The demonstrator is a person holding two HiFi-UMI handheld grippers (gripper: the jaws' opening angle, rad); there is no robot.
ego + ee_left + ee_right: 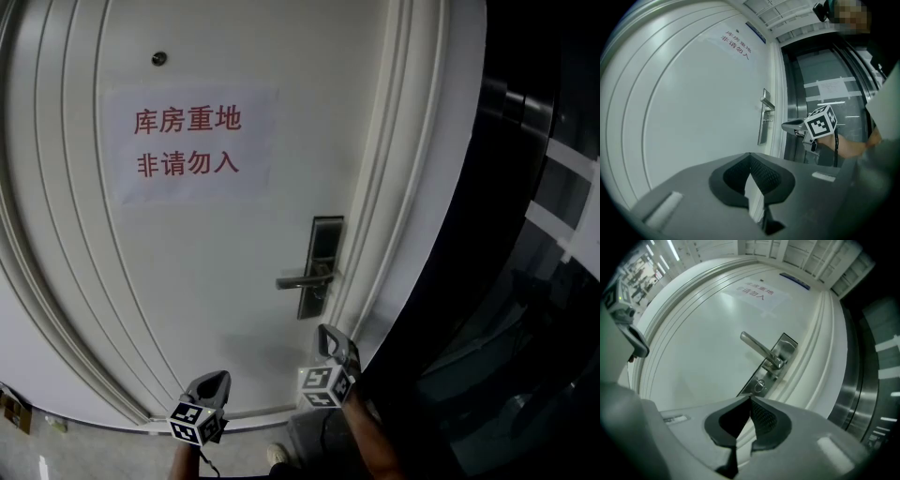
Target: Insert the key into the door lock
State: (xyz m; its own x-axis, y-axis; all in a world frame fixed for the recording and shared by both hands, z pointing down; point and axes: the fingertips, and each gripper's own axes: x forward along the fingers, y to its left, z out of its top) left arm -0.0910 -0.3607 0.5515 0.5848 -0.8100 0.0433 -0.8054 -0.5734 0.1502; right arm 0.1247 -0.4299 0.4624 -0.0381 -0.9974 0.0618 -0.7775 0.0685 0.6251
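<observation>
The white door (206, 262) carries a dark metal lock plate (323, 267) with a lever handle (300, 279). In the right gripper view the handle (759, 350) juts out, and a round keyhole cylinder (761, 386) sits below it. I see no key in any view. My right gripper (328, 331) hovers just below the lock plate, apart from it. Its jaws (750, 399) are shut with nothing between them. My left gripper (217, 375) hangs lower and to the left, off the door. Its own jaws (750, 155) meet at the tips, empty. The right gripper (788, 125) shows beside the lock plate (764, 124).
A paper sign (187, 141) with red characters is stuck on the door, with a peephole (159, 59) above it. The moulded door frame (412, 216) runs along the right of the lock. Beyond it stand dark glass and metal panels (534, 281).
</observation>
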